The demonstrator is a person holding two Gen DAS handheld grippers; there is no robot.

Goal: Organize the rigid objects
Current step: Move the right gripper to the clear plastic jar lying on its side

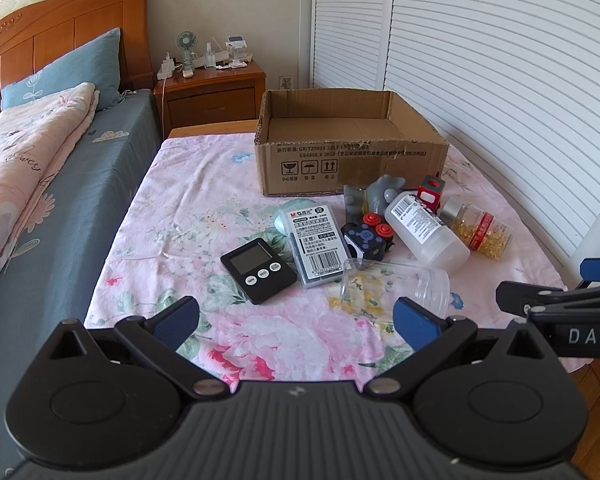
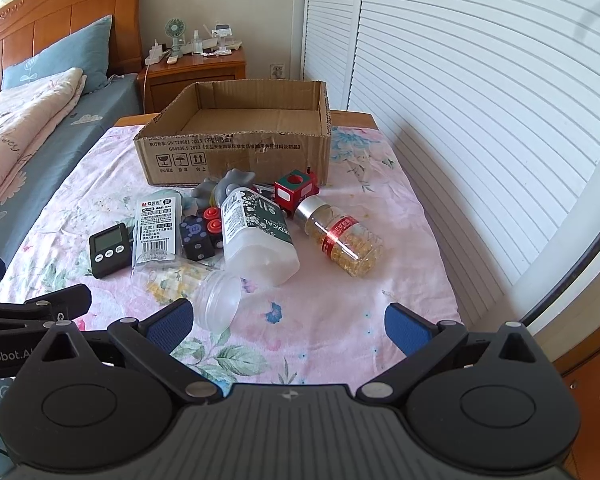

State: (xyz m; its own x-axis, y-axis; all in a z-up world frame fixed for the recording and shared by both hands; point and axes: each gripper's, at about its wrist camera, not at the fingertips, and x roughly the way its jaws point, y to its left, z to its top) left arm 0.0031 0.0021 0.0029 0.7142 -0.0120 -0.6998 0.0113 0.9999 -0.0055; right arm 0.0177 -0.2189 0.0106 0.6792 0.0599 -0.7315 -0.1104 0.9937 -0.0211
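Blue-padded, the left gripper (image 1: 296, 322) and right gripper (image 2: 286, 322) both hover spread wide and empty over the near edge of the floral-clothed worktop (image 1: 172, 216). Nearest lies a clear plastic jar (image 1: 396, 284) on its side; it would likely roll off if nudged. Behind it, the black timer (image 1: 258, 270), label-covered case (image 1: 312, 246), dice cube (image 1: 366, 242), white bottle (image 1: 426, 230) and capsule bottle (image 2: 342, 236) crowd together, touching, so grasping one could shove its neighbours. Farthest, the cardboard box (image 1: 348, 160) stands open and empty, with the grey toy (image 1: 380, 194) and red block (image 2: 296, 190) against its front.
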